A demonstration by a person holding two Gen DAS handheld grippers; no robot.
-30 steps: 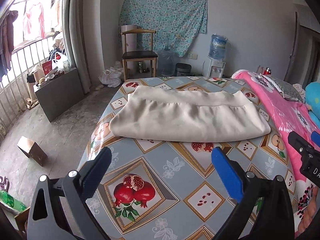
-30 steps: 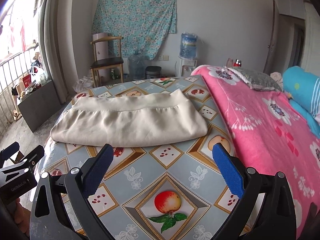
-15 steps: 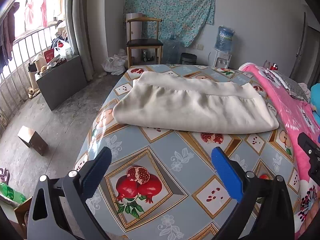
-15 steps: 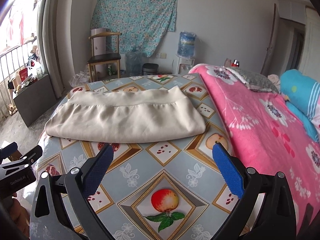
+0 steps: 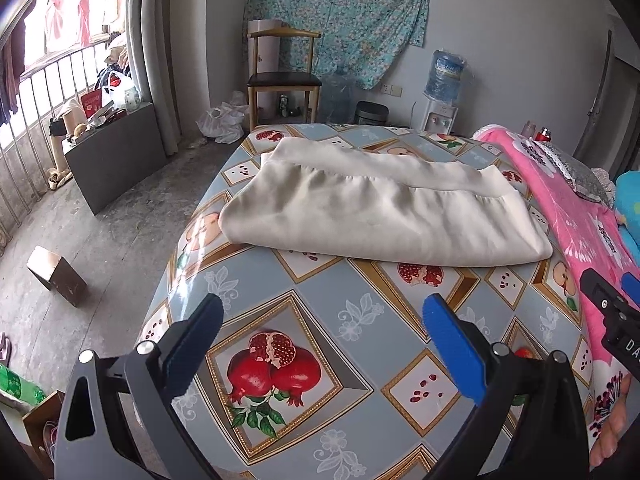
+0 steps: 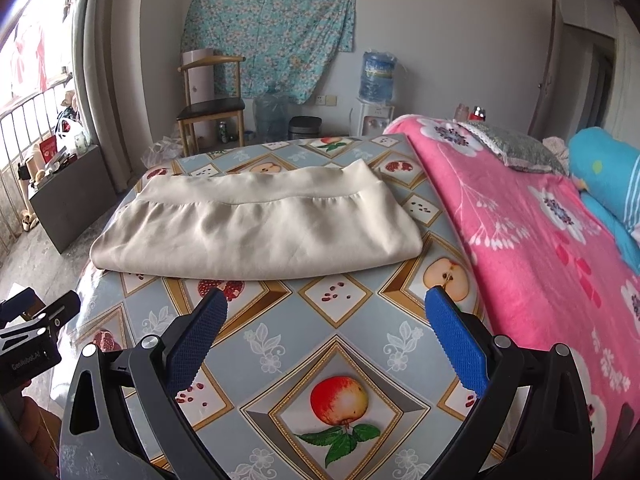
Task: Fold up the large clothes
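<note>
A cream garment (image 5: 380, 208) lies folded into a long flat bundle across the far part of the fruit-patterned table cover (image 5: 320, 320); it also shows in the right wrist view (image 6: 256, 232). My left gripper (image 5: 320, 312) is open and empty, held above the cover short of the garment's near edge. My right gripper (image 6: 326, 304) is open and empty, also short of the near edge. The right gripper's body shows at the right edge of the left wrist view (image 5: 612, 316); the left gripper's body shows at the left of the right wrist view (image 6: 32, 336).
A pink flowered blanket (image 6: 540, 240) with blue pillows (image 6: 604, 168) borders the cover on the right. Beyond the table stand a wooden chair (image 5: 284, 76), water bottles and a dispenser (image 5: 440, 84). A grey cabinet (image 5: 116, 156) and a cardboard box (image 5: 56, 276) are on the floor left.
Both grippers have drawn slightly nearer to the garment, which looms a little larger. The jaws stay open and the garment has not moved.
</note>
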